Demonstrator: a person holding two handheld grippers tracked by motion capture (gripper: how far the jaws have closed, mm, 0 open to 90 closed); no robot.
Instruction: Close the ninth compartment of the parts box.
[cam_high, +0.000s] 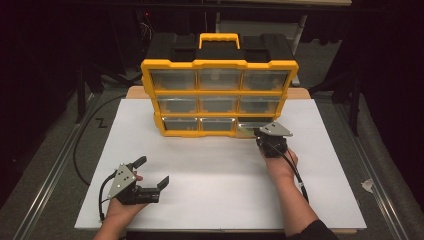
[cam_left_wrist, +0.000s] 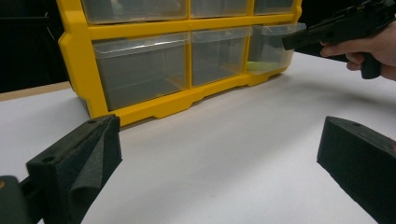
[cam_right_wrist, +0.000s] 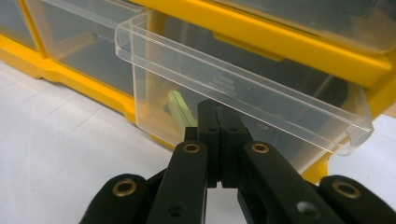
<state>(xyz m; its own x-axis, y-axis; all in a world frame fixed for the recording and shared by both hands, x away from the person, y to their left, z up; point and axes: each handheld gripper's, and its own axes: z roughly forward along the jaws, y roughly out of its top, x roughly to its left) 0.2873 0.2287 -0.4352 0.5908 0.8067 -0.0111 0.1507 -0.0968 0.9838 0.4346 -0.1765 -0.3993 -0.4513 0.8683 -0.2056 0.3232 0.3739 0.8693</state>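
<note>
Right tongs (cam_right_wrist: 218, 122) pinched tight at lip of bottom-right drawer (cam_right_wrist: 243, 93), partly out; left tongs (cam_high: 152, 172) spread, idle over bench (cam_high: 215, 175). Mid-pull; next probably steady straight pull.

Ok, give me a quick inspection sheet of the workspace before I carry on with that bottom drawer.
Surface: white table top, bare apart from the organizer.
Job's things: yellow drawer organizer standing upright; its bottom right clear drawer is pulled partly out, a pale green item inside.
Clutter: nothing seen.
Grippers: right gripper jaws together at the drawer's front; whether they pinch its lip, cannot tell. Left gripper jaws wide apart, holding nothing, low over the table.
Cables: one black cable trails along the right forearm, another loops from the left gripper.
Surroundings: dark floor, metal rails beside the table.
</note>
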